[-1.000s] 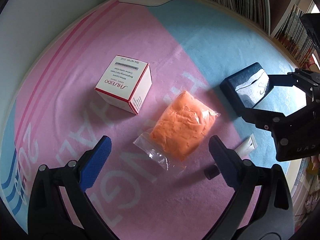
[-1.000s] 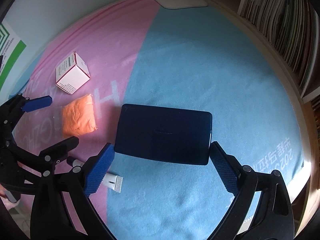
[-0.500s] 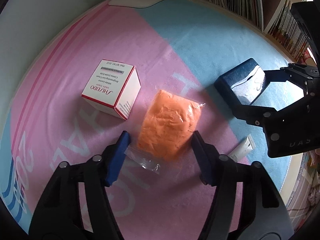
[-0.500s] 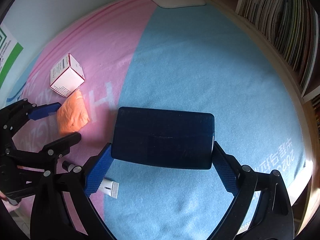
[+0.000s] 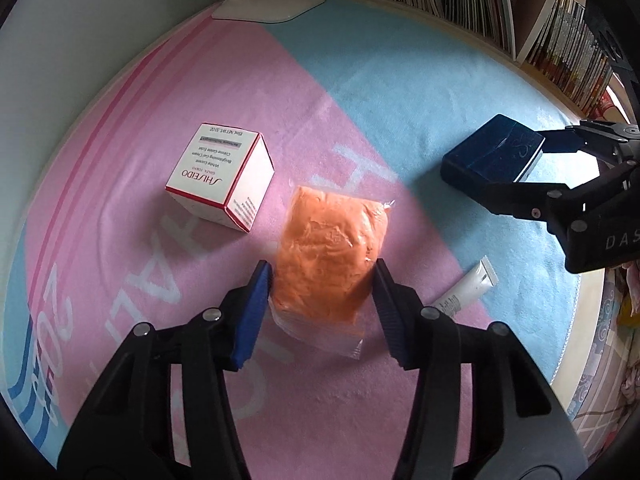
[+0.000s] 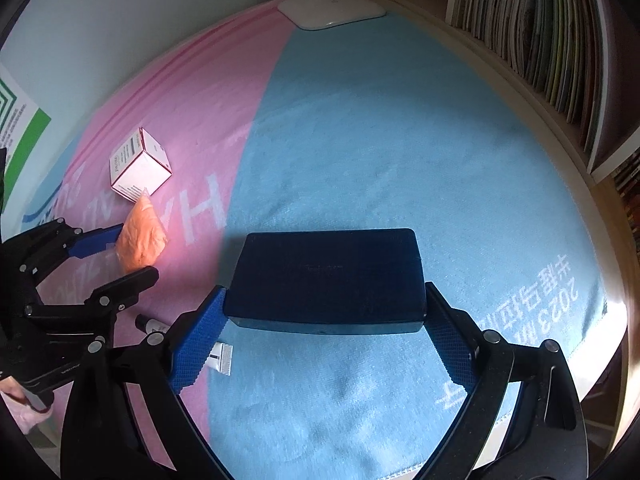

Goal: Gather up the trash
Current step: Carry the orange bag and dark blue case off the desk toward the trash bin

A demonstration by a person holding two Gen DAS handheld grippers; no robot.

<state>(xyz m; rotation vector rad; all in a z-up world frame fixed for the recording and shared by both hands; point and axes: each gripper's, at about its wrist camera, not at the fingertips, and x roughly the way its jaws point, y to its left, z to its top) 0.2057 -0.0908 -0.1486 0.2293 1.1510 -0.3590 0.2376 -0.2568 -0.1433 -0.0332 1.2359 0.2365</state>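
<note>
The left gripper (image 5: 322, 304) is busy with the pick-up step. Its fingers (image 5: 254, 314) are closing on the clear bag of orange stuff (image 5: 332, 248), and both pads already touch the sides of the bag. The bag lies on the pink part of the towel (image 5: 200, 80) that covers the table, just beside the white and red Shiseido cream box (image 5: 220, 178).

The right gripper (image 6: 326, 330) has its fingers (image 6: 198, 346) clenched on the two short ends of a dark blue case (image 6: 326, 276). The case seems to be lifted a little off the blue part of the towel.

A small white tube (image 5: 466, 290) lies near the edge where pink meets blue, between the two grippers. Nothing holds it.

Next, I think the left fingers need to squeeze a bit more, because the bag is soft and slippery. Then the bag can go straight up. It should be lifted slowly, so it does not slide out. I cannot see any trash bin in these views.
</note>
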